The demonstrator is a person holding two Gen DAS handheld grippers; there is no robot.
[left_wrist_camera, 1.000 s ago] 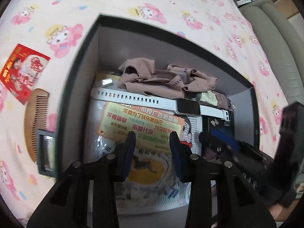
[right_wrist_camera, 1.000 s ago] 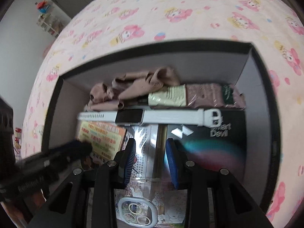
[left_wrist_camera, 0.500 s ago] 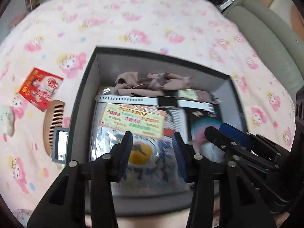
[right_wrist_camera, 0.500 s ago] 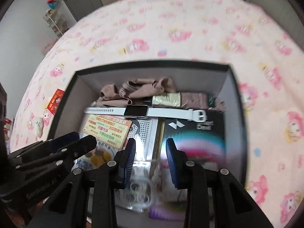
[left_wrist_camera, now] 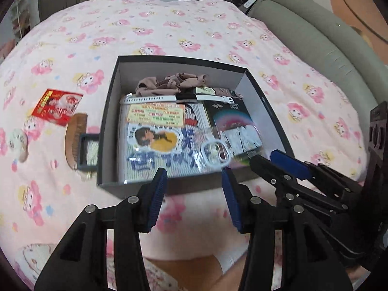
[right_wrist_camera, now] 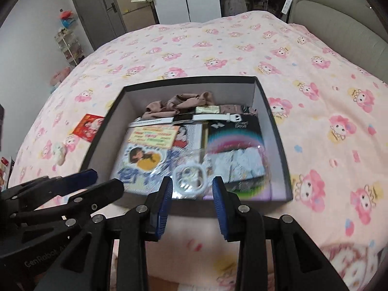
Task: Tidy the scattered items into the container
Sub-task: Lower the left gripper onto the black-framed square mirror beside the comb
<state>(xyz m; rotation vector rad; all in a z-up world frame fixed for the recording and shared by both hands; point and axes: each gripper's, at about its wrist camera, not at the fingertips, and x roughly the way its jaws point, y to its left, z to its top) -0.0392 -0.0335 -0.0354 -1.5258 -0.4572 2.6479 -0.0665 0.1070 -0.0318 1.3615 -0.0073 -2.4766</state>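
Both grippers hang above the near edge of the box, nothing btwn the fingers. Left gripper (left_wrist_camera: 194,181): blue pads spread wide, released, empty. Right gripper (right_wrist_camera: 192,189): same, pads apart, empty; it also shows at the right of the left cam, jaws parted there too.

Container = dark box (left_wrist_camera: 254,82) w/ grey inner walls, sitting on pink cartoon-print bedspread (left_wrist_camera: 194,24). Inside: crumpled tan cloth (left_wrist_camera: 169,81) at the far wall; white smartwatch (left_wrist_camera: 179,98) laid flat across just in front of it, strap stretched left-right. Orange/yellow leaflet (left_wrist_camera: 156,115) in front of the watch, on top of a larger printed sheet w/ a girl pic (left_wrist_camera: 155,138) at left. Black packet w/ rainbow print (left_wrist_camera: 228,116) at right side of box. Clear phone case (left_wrist_camera: 215,152), camera-ring cutout visible, lies near the front, partly over both sheet and black packet. Small greenish packet (right_wrist_camera: 207,109) beside the cloth at the far wall.

Still outside, left of box on the bedspread: red card (left_wrist_camera: 57,105), wooden comb (left_wrist_camera: 75,140), small dark-framed mirror (left_wrist_camera: 88,151) touching the box's left wall & overlapping the comb. Small plush-looking thing (left_wrist_camera: 19,143) farther left, too blurry to ID.

Grey padded headboard (left_wrist_camera: 315,36) along the bed's right side.
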